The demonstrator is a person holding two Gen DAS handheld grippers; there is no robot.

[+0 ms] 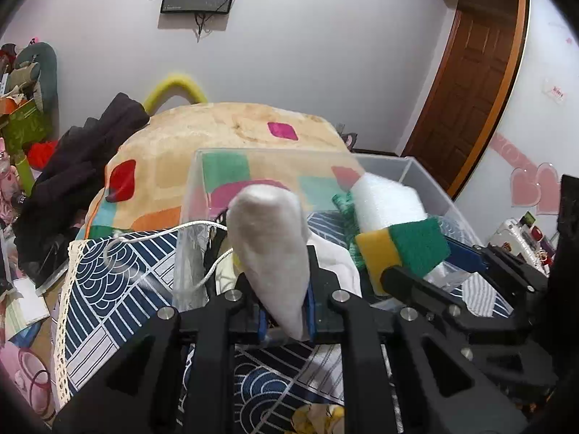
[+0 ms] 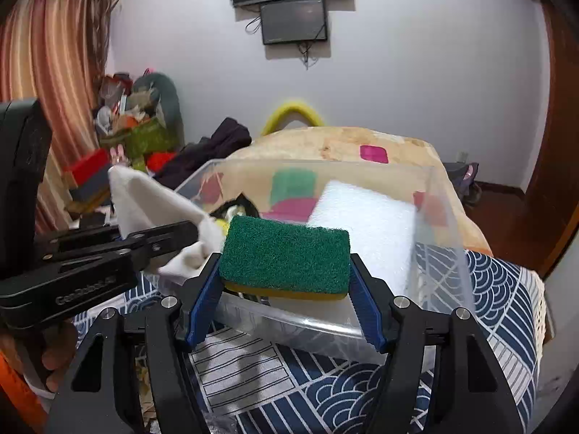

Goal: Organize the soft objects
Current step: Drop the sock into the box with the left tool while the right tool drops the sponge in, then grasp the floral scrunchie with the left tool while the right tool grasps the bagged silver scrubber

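Observation:
My left gripper [image 1: 286,311] is shut on a white soft pad [image 1: 269,249], held upright just in front of the clear plastic bin [image 1: 427,177]; the pad also shows in the right wrist view [image 2: 144,206]. My right gripper [image 2: 286,285] is shut on a green-and-yellow scrub sponge [image 2: 286,256] over the bin's near rim [image 2: 289,320]; the sponge also shows in the left wrist view [image 1: 401,249]. Inside the bin lie a white foam block [image 2: 365,228], a white cloth [image 1: 336,260] and a green patterned cloth [image 1: 343,204].
The bin stands on a navy-and-white patterned cloth [image 2: 325,390]. Behind it is a large orange patterned cushion [image 1: 224,126] with dark clothes [image 1: 79,166] beside it. A white cord [image 1: 188,228] trails at the bin's left. Cluttered boxes stand at far left [image 2: 126,133].

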